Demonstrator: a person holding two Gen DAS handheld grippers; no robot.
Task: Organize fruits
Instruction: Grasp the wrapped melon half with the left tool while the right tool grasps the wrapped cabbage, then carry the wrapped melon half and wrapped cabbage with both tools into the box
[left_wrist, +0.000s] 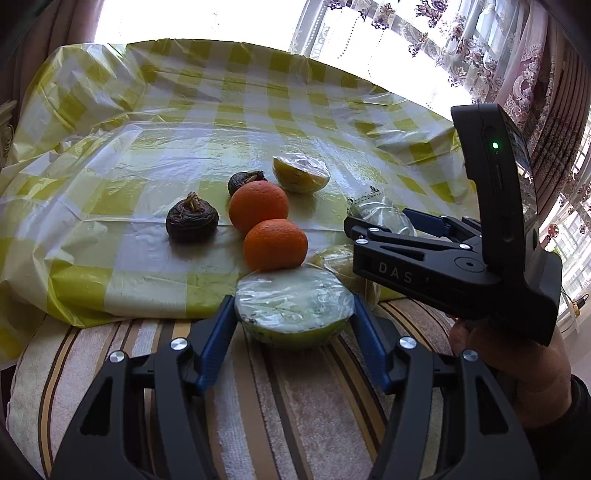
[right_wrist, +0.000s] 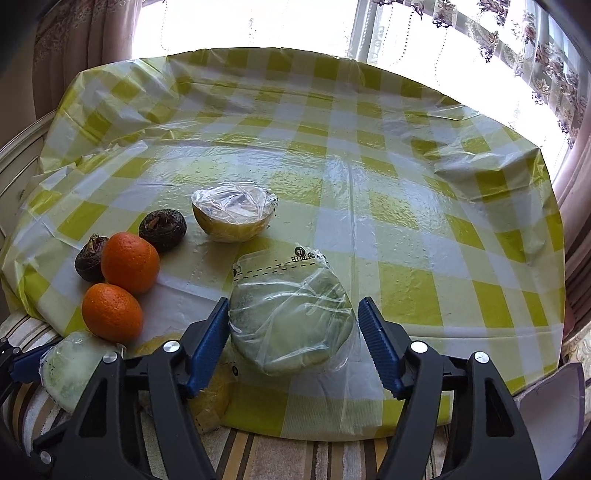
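My left gripper is shut on a plastic-wrapped green melon half, held above the striped cushion at the table's near edge; it also shows in the right wrist view. My right gripper has its jaws around a second wrapped green melon half, with a small gap on the right side. Two oranges, two dark water chestnuts and a wrapped yellow fruit half lie on the yellow checked tablecloth. Another yellow wrapped fruit lies under the right gripper.
A striped cushion lies in front of the table's near edge. Curtains and bright windows stand behind the table. The right part of the tablecloth bears no objects.
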